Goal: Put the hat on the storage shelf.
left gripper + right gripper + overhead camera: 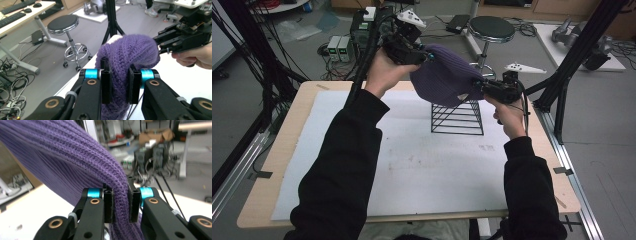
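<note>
A purple knit beanie (pixel 442 75) hangs in the air above a black wire-frame stand (pixel 457 117) at the back of the table. My left gripper (pixel 424 56) is shut on the beanie's left edge; in the left gripper view the knit (pixel 125 57) bulges between the jaws of the left gripper (pixel 119 83). My right gripper (pixel 478 90) is shut on the beanie's right lower edge, beside a small white tag. In the right gripper view the ribbed fabric (pixel 75 160) runs down between the jaws of the right gripper (pixel 121 205).
A white mat (pixel 412 165) covers the wooden table (pixel 287 150). A black stool (pixel 492 30) and cables with power boxes (pixel 339 47) are on the floor behind. Black frame posts (pixel 572 65) stand at the right; rails run along both table sides.
</note>
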Demonstrator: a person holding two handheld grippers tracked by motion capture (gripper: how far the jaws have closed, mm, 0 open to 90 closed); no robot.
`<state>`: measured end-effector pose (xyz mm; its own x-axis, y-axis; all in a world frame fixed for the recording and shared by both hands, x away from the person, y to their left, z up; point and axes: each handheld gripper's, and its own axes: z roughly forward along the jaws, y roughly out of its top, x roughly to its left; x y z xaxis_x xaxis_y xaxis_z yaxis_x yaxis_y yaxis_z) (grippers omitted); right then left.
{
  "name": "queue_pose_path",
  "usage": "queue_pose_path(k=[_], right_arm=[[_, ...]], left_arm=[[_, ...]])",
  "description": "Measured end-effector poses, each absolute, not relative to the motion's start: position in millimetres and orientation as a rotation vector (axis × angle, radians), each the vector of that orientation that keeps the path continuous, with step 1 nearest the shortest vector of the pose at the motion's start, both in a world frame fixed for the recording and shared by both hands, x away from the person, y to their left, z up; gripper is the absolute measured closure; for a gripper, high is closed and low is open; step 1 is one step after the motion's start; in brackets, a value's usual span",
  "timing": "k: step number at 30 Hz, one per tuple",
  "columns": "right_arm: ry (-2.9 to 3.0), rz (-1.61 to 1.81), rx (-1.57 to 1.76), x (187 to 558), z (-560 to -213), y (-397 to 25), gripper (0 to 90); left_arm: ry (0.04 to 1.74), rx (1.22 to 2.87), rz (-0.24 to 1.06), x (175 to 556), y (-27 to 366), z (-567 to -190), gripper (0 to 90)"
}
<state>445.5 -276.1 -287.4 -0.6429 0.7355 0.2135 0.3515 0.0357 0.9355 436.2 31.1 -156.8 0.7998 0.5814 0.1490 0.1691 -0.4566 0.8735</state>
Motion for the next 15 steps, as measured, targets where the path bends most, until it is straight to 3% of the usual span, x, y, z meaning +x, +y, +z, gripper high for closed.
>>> queue_pose_path(k=[15], right_arm=[[2.047,1.529,1.176,451,-322,-280,79.8]], left_arm=[[0.548,2.127,0.524,439,-4,-169,77.0]])
